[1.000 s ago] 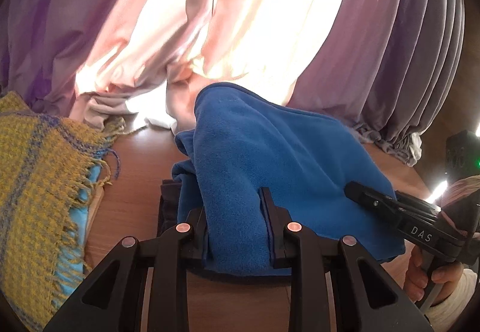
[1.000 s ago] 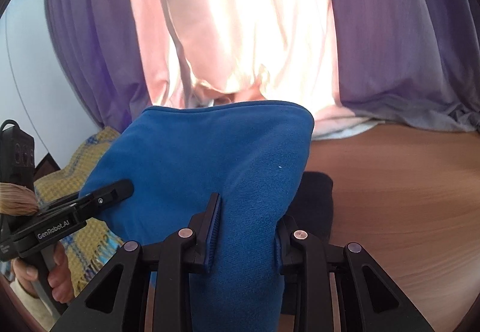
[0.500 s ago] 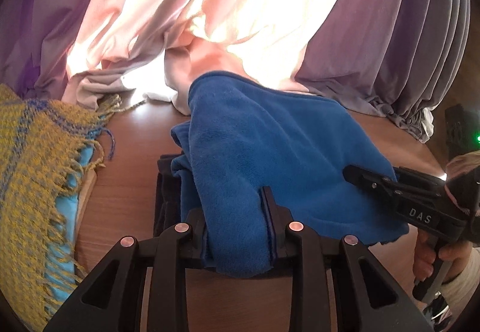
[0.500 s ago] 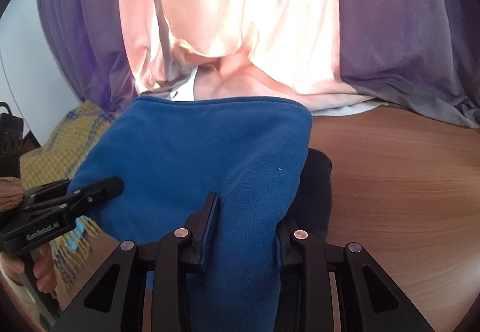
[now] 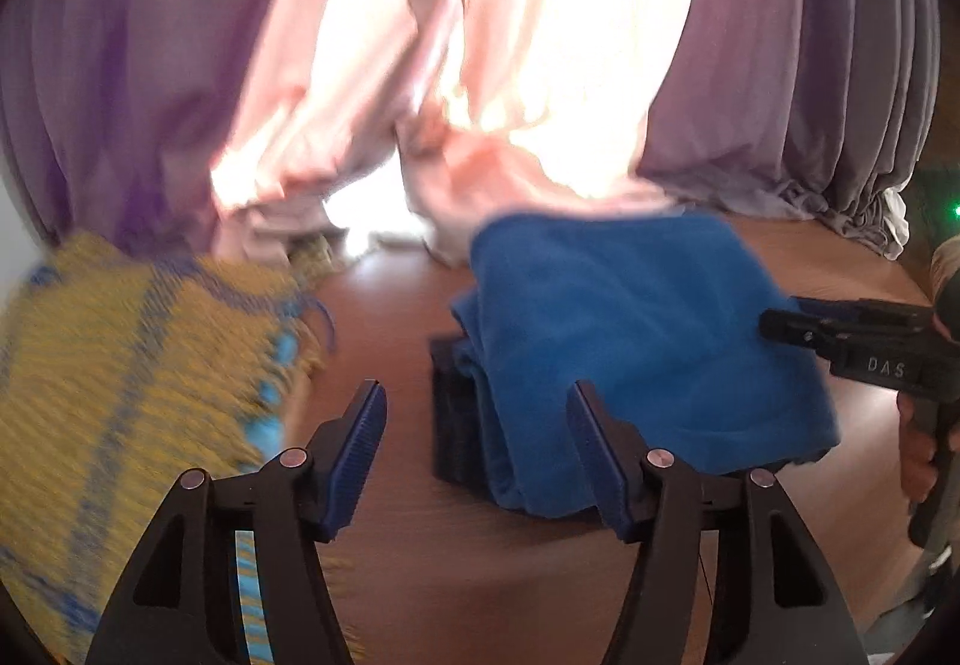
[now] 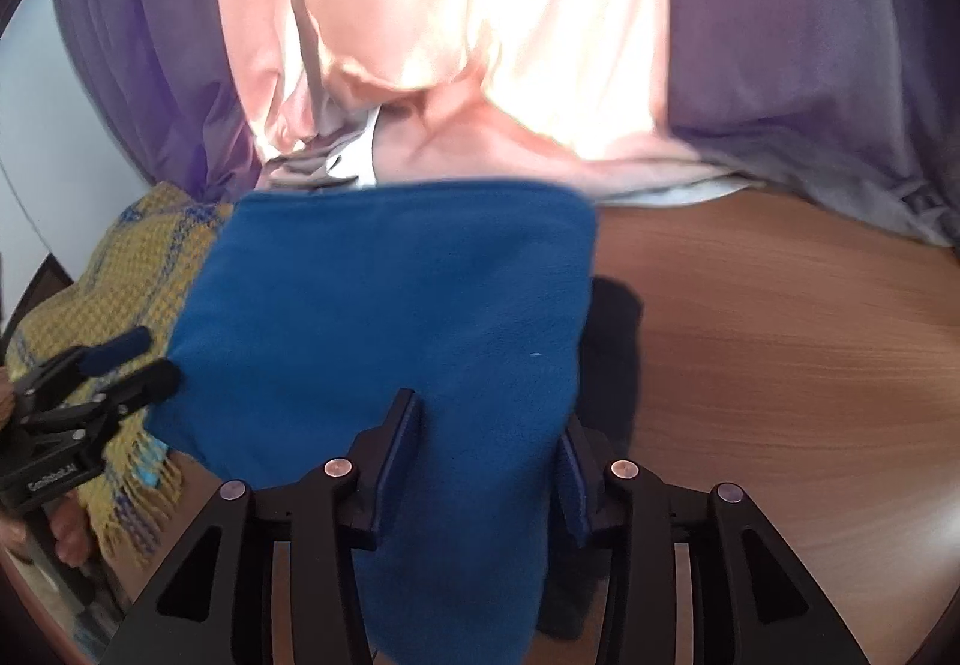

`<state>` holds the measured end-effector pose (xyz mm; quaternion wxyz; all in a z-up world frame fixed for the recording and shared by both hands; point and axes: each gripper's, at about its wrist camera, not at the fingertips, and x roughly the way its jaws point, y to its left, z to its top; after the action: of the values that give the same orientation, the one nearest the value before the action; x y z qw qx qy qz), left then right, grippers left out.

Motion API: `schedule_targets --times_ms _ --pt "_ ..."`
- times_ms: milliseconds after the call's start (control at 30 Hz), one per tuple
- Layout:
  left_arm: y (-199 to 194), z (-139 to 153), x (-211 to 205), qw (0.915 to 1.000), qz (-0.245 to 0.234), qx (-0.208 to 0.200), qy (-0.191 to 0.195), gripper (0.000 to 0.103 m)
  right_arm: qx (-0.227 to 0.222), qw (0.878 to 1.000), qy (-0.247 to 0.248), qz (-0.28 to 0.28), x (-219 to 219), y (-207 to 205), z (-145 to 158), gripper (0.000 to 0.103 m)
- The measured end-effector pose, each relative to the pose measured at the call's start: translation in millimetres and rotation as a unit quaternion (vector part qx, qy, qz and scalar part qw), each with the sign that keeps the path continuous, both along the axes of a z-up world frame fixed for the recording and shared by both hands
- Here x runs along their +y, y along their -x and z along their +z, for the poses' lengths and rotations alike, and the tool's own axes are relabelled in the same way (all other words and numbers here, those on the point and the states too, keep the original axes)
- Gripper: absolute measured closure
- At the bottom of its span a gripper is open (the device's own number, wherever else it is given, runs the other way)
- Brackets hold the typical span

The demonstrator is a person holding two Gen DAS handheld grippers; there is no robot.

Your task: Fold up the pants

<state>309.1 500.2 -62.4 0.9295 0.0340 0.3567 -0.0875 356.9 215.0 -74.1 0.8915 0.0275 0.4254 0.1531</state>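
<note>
The blue fleece pants (image 5: 636,341) lie folded on a wooden table (image 5: 384,317), on top of a dark folded garment (image 5: 447,425). My left gripper (image 5: 474,419) is open and empty, just left of the pants' near corner. In the right wrist view the pants (image 6: 390,317) fill the middle, and my right gripper (image 6: 489,446) stands around their near edge, jaws slightly parted with cloth between them. The right gripper also shows in the left wrist view (image 5: 774,326), and the left gripper in the right wrist view (image 6: 141,359).
A yellow and blue woven blanket (image 5: 120,377) with fringe lies at the table's left; it also shows in the right wrist view (image 6: 138,269). Pink and purple curtains (image 5: 510,65) hang along the far edge. Bare wood (image 6: 780,335) lies right of the pants.
My left gripper has opened, let go of the pants and shifted left. The pants have come down onto the dark garment. My right gripper's jaws have widened slightly around the cloth.
</note>
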Motion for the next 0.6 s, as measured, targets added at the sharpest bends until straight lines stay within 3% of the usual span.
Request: schedule_targets --times_ms 100,200,267,300,333,433,600 --pt "2.1 23.4 -4.1 0.9995 -0.010 -0.029 -0.003 0.041 -0.051 0.998 0.014 -0.029 -5.3 11.9 30.1 0.052" --pt "-11.4 36.2 -13.2 0.9983 -0.038 -0.043 0.008 0.041 -0.091 0.995 0.030 -0.029 -3.7 9.2 57.1 0.051" --pt "-25.3 35.9 -24.1 0.9963 -0.072 -0.046 0.008 0.052 -0.095 0.995 0.023 -0.010 -1.5 -3.5 68.3 0.051" --pt "-32.1 34.1 -28.9 0.9954 -0.086 -0.042 0.012 0.056 -0.092 0.996 0.014 -0.001 -0.9 -11.9 71.0 0.057" --pt "-43.9 29.2 -33.3 0.9942 -0.102 -0.028 0.018 0.062 -0.089 0.996 0.007 0.010 0.5 -20.5 71.4 0.071" --pt "-69.9 14.8 -41.0 0.9935 -0.111 0.011 0.023 0.078 -0.046 0.998 0.003 0.034 6.4 -49.7 56.4 0.086" --pt "-98.2 -10.9 -35.6 0.9935 -0.092 0.061 0.026 0.089 0.026 1.000 0.001 0.017 4.0 -79.3 17.4 0.091"
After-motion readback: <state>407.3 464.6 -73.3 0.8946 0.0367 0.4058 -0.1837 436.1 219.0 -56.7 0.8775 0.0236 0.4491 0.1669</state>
